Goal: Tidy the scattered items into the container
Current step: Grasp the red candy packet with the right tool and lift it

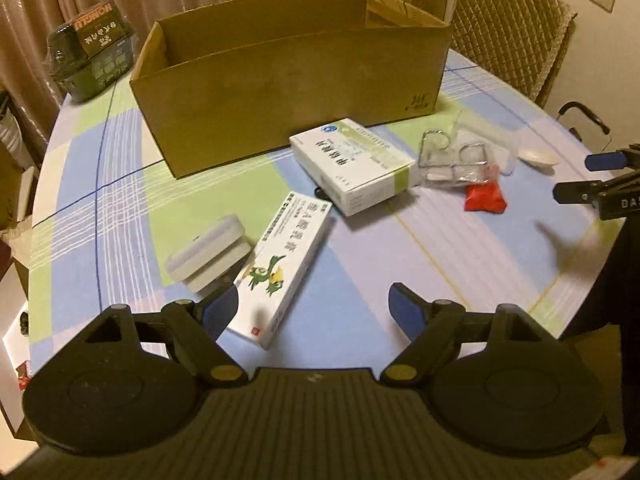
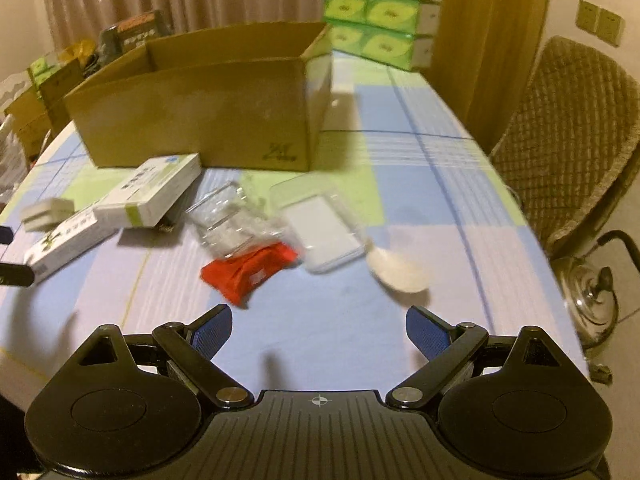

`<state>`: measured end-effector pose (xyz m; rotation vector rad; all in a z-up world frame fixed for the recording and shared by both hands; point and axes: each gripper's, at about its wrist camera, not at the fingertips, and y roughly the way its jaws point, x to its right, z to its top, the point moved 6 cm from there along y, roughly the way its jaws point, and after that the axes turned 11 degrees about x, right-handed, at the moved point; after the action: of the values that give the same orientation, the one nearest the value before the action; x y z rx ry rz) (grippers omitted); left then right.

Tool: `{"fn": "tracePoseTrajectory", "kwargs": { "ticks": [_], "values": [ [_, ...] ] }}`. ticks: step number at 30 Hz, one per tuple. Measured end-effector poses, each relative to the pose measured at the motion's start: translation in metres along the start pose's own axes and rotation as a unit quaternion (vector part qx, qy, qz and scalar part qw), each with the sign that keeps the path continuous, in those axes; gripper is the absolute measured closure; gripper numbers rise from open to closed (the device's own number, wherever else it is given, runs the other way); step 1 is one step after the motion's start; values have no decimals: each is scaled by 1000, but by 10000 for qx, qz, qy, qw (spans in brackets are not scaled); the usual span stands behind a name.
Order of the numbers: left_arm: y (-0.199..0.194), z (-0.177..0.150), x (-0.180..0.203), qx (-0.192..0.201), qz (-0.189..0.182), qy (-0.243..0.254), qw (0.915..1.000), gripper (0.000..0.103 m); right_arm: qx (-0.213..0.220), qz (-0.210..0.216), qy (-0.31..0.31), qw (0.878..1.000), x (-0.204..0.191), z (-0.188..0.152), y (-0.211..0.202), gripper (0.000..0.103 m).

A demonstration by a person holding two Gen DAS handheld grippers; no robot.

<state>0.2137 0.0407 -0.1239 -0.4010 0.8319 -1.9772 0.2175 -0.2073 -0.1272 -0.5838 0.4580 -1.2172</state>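
Note:
An open cardboard box [image 1: 280,80] [image 2: 200,112] stands at the back of the round table. In front of it lie a white medicine box [image 1: 352,164] [image 2: 152,192], a long ointment box [image 1: 280,268] [image 2: 68,240], a small grey-white box [image 1: 208,252], a clear bag [image 1: 456,160] [image 2: 232,220], a red packet [image 1: 484,198] [image 2: 248,272], a clear plastic case [image 2: 324,232] and a white spoon-like piece [image 2: 400,270]. My left gripper [image 1: 314,306] is open, its left finger beside the ointment box's near end. My right gripper [image 2: 320,328] is open above bare cloth, just short of the red packet.
The checked tablecloth [image 2: 400,160] runs to the round table's edge. A dark wrapped package [image 1: 94,52] sits at the back left. Green tissue packs [image 2: 380,12] are stacked behind the box. A quilted chair [image 2: 572,128] and a glass kettle [image 2: 592,300] stand to the right.

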Motion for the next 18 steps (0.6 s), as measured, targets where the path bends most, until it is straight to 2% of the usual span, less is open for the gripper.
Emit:
{"fn": "tracePoseTrajectory", "kwargs": {
  "ticks": [4, 15, 18],
  "values": [
    [5, -5, -8, -23, 41, -103, 9999, 30, -72, 191, -47, 9998, -15, -3, 7, 12],
    [33, -12, -30, -231, 88, -4, 9997, 31, -71, 358, -159, 9992, -34, 1, 26, 12],
    [40, -14, -34, -307, 113, 2, 9995, 40, -75, 358, -157, 9992, -35, 2, 31, 12]
  ]
}}
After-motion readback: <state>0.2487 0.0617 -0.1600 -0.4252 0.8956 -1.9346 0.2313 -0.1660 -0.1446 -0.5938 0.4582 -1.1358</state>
